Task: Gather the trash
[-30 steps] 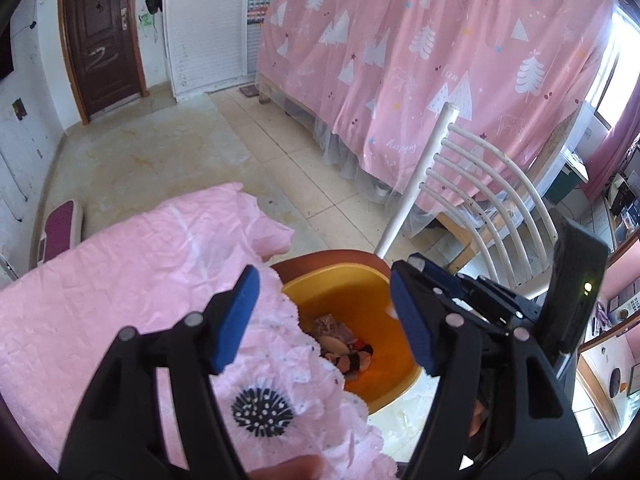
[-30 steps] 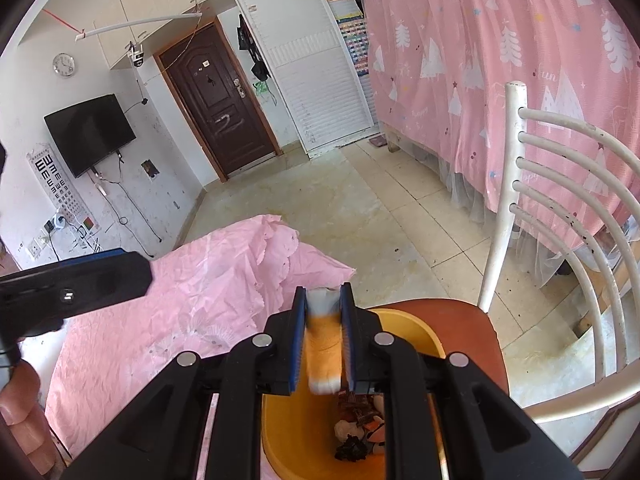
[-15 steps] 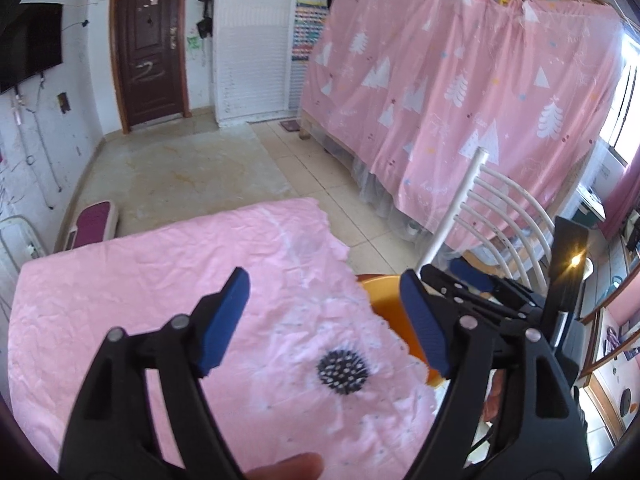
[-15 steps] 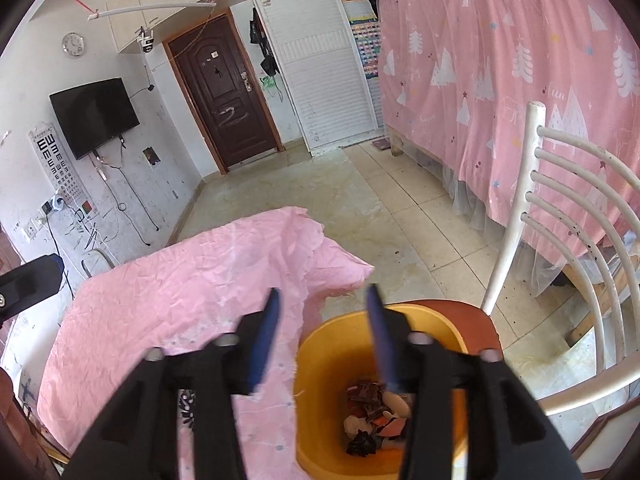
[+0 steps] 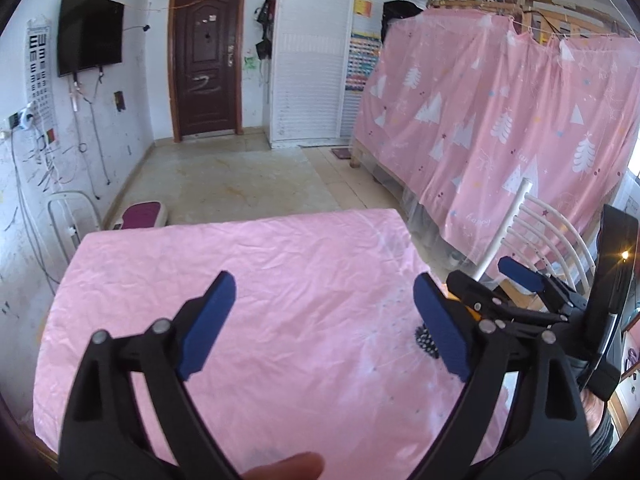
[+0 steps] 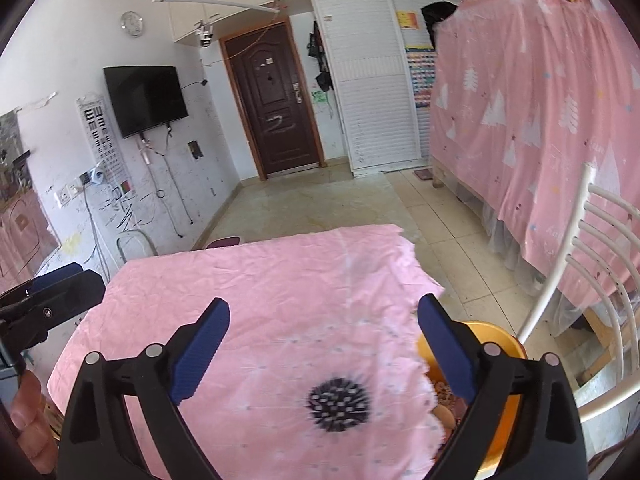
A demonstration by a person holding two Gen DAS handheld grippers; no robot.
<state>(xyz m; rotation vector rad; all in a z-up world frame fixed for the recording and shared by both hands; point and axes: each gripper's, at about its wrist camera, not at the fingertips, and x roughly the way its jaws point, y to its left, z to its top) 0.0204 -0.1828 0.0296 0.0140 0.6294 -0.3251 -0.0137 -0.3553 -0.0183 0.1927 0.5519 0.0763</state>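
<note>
Two pairs of black tongs with blue pads hang over a worktop (image 6: 280, 280) covered in a crumpled pink cloth (image 5: 260, 280). Both are released and empty: the left tongs (image 5: 324, 324) and the right tongs (image 6: 322, 348) stand wide, with only cloth showing between the pads. Their jaws have just been opening.

The relation that matters is to the right. An orange bin (image 6: 500, 344) sits off the worktop's right edge, on the seat of a white chair (image 6: 568, 280), just beside the right tongs' right-hand pad. Collected trash (image 6: 442, 412) lies inside it, partly hidden behind that pad. The right tongs are the nearer to the bin; in the left wrist view only a sliver of orange shows, behind the right tongs (image 5: 476, 300).

No loose trash shows on the cloth in either view, only a printed dark spiky flower (image 6: 338, 400). Any further piece probably lies out of view, so the next reach cannot be judged for direction or long axis.

A second ago the right tongs were clenched on a pale and orange scrap directly over the bin, and the left tongs looked down into it. Now the scrap is gone from the jaws, both views have swung left over the worktop, and the bin sits at the frame edge.
</note>
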